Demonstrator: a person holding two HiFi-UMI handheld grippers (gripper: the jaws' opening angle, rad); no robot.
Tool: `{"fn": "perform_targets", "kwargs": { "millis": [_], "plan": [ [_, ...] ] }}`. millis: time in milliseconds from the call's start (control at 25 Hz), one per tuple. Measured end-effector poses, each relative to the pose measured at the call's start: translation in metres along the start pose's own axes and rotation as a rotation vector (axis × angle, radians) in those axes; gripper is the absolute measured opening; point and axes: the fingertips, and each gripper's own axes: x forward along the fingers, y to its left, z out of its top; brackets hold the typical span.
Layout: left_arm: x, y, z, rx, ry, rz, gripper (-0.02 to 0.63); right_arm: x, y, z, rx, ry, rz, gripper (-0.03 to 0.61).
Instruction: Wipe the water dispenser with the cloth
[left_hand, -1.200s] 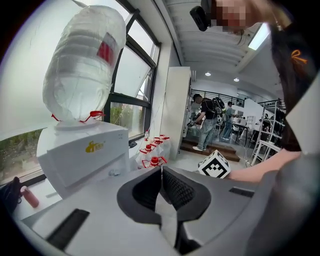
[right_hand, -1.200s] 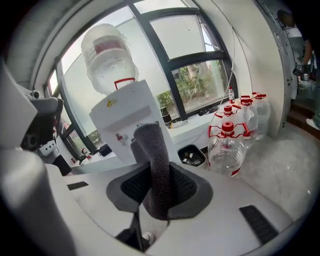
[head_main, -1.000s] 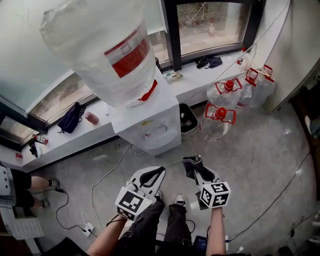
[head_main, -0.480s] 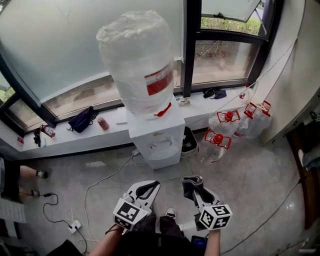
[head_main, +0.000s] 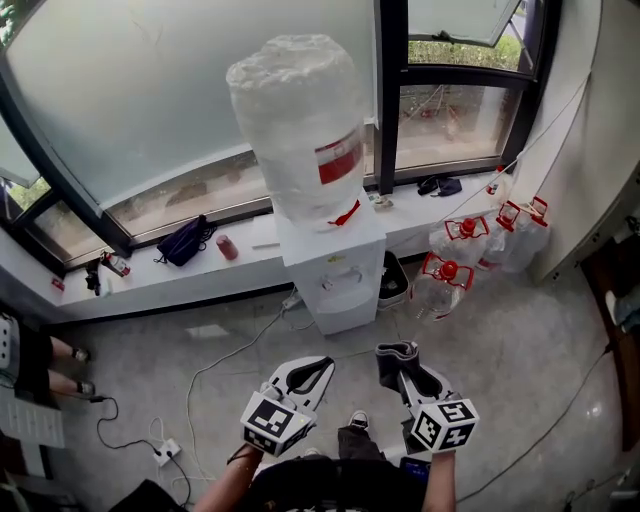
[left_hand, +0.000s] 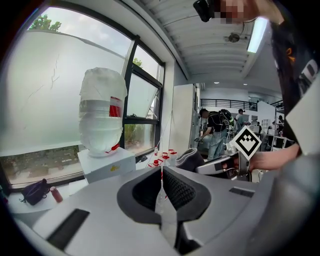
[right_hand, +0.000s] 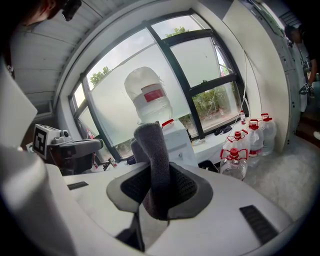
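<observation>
I hold the right gripper (right_hand: 159, 181) clamped on the grey cloth (right_hand: 151, 145), upright and ready for wiping, the left gripper (left_hand: 161, 181) closed and empty, while the water dispenser (head_main: 336, 272) stands ahead against the window ledge (head_main: 160, 280), well apart from both

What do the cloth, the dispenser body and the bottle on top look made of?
Cloth: dark grey knit or terry fabric, matte, with a fuzzy surface.
Dispenser body: white and smooth, likely plastic or painted metal; can't tell which.
Bottle: clear plastic, apparently wrapped in crinkled translucent film.
</observation>
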Motion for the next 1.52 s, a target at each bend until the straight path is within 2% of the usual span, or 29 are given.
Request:
{"fn": "perform_targets", "kwargs": {
  "millis": [120,320,440,760,1200,1520],
  "plan": [
    [-0.018,-0.003,0.003,0.018,-0.017,-0.01,0.02,-0.007,0.02,-0.001,0.004,-0.019,0.005,0.107],
    [-0.062,-0.009,-0.003,0.008,-0.046,-0.016,0.02,-0.014,0.064,-0.016,0.069,-0.05,0.037,0.107],
    [-0.093,-0.019,-0.013,-0.024,-0.048,-0.024,0.02,-0.026,0.089,-0.033,0.055,-0.04,0.026,0.107],
    [-0.156,-0.04,-0.041,-0.002,-0.052,-0.034,0.02,-0.069,0.144,-0.064,-0.002,-0.037,0.012,0.107],
    [-0.2,-0.063,-0.041,0.005,-0.122,-0.04,0.019,-0.098,0.177,-0.083,-0.07,-0.037,-0.007,0.106],
    [-0.213,-0.074,-0.049,0.0,-0.126,-0.05,0.02,-0.11,0.182,-0.084,-0.084,-0.045,-0.017,0.106]
  ]
}}
